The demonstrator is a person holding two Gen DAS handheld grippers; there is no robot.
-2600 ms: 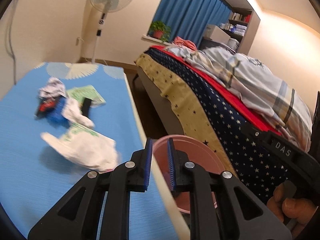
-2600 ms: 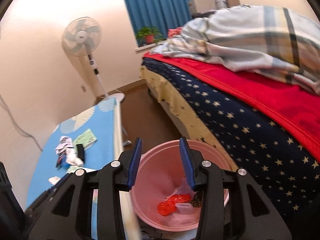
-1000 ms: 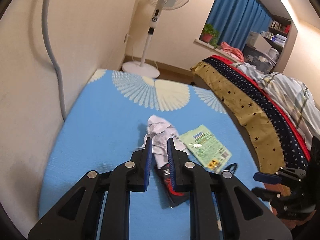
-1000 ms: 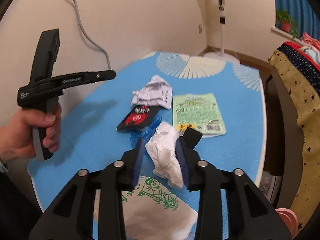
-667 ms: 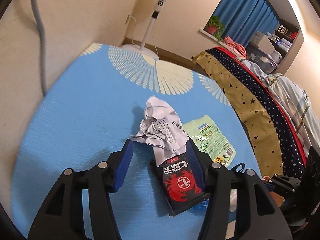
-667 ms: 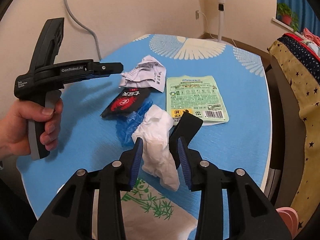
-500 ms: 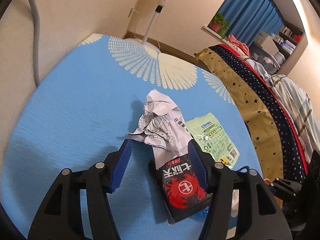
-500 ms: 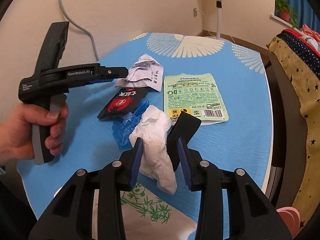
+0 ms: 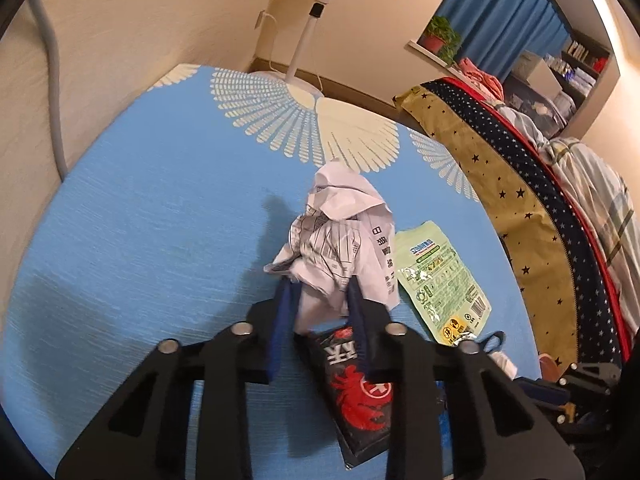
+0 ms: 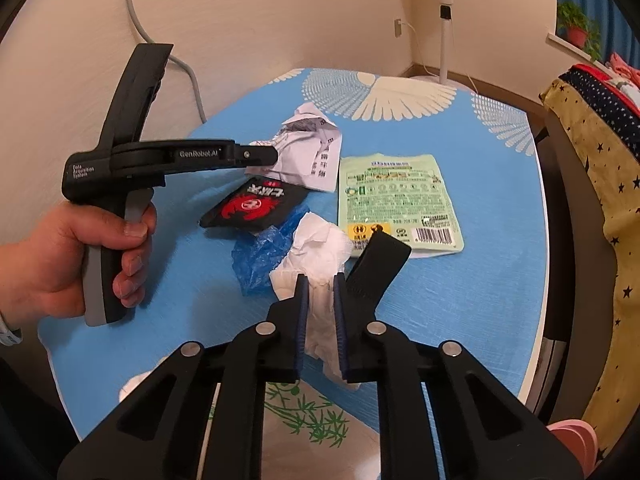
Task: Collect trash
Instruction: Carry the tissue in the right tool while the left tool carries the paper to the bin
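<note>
Trash lies on a blue table (image 9: pixel 160 208). My left gripper (image 9: pixel 320 292) has its jaws closed around the near edge of a crumpled printed paper (image 9: pixel 340 236), which also shows in the right wrist view (image 10: pixel 308 152) at the left gripper's tip (image 10: pixel 264 156). My right gripper (image 10: pixel 320 284) is shut on a crumpled white tissue (image 10: pixel 316 252). A black snack packet with a red crab (image 10: pixel 252 204) lies beside them, also in the left wrist view (image 9: pixel 356 384). A blue plastic scrap (image 10: pixel 260 252), a green packet (image 10: pixel 396 200) and a black strip (image 10: pixel 376 268) lie nearby.
A white bag with a green bamboo print (image 10: pixel 312 416) lies at the table's near edge. A pink bin's rim (image 10: pixel 572 440) shows low right. A bed with a starred cover (image 9: pixel 540 200) stands right of the table. A fan pole (image 9: pixel 312 20) stands behind.
Both grippers have closed: the left one from wide open onto the crumpled paper, the right one tighter onto the white tissue. Both moved slightly closer to the trash.
</note>
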